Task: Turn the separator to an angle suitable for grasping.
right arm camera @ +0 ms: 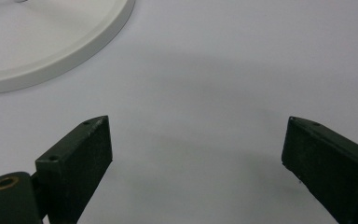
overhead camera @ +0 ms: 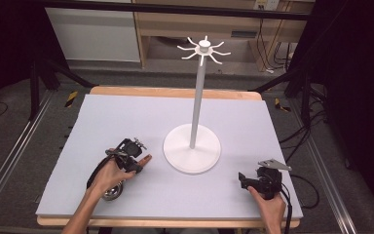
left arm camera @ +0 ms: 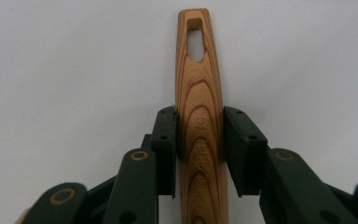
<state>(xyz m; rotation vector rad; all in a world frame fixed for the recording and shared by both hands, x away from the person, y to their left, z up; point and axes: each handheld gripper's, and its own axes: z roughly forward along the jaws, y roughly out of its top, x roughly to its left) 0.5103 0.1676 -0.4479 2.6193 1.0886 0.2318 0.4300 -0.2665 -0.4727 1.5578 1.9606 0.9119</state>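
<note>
A utensil with a striped wooden handle (left arm camera: 198, 70) lies on the pale mat; the handle has a hanging hole near its far end. My left gripper (left arm camera: 199, 122) is shut on this handle, with both pads pressing its sides. In the high view the left gripper (overhead camera: 135, 160) sits left of the stand, the handle tip (overhead camera: 147, 158) pokes out past it, and a round metal bowl end (overhead camera: 113, 191) shows under the wrist. My right gripper (overhead camera: 244, 180) rests at the front right, and its jaws (right arm camera: 196, 154) stand open with bare mat between them.
A white stand with a round base (overhead camera: 192, 148) and a tall pole (overhead camera: 197, 97) topped by a ring of hooks (overhead camera: 204, 48) stands mid-table. Its base edge (right arm camera: 51, 42) lies left of and beyond the right gripper. The mat (overhead camera: 126, 117) covers a wooden table.
</note>
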